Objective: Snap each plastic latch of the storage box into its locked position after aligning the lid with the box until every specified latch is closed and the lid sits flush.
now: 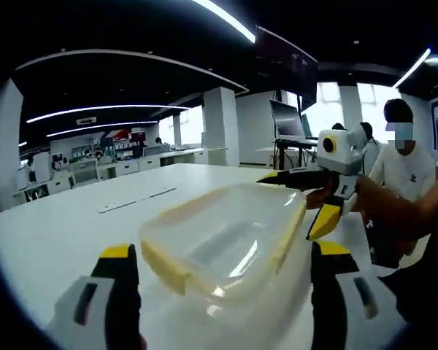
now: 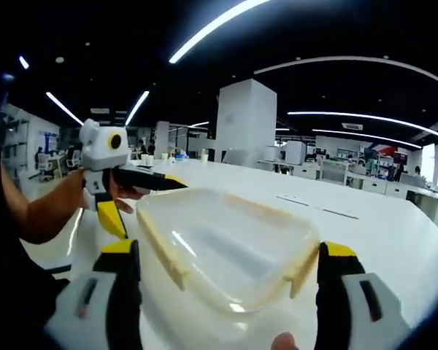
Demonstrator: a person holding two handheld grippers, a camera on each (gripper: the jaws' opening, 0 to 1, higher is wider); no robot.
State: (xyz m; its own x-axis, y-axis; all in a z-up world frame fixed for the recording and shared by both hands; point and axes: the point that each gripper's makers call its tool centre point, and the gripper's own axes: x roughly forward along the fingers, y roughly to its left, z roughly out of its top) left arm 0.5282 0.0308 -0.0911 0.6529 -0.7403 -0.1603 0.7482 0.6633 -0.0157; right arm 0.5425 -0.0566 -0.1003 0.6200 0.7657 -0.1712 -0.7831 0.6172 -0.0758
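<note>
A clear plastic storage box with its lid on lies on the white table. Pale yellow latches run along its sides. My left gripper is open, its yellow-tipped jaws standing wide on either side of the box's near end. The right gripper, held in a hand, comes in from the right with its jaws apart beside the box's far right edge. In the right gripper view the same box sits between my open right gripper. There the left gripper is open at the box's far left corner.
Thin flat strips lie on the table beyond the box. A seated person is at the table's right side, with monitors behind. A white pillar and office desks stand in the background.
</note>
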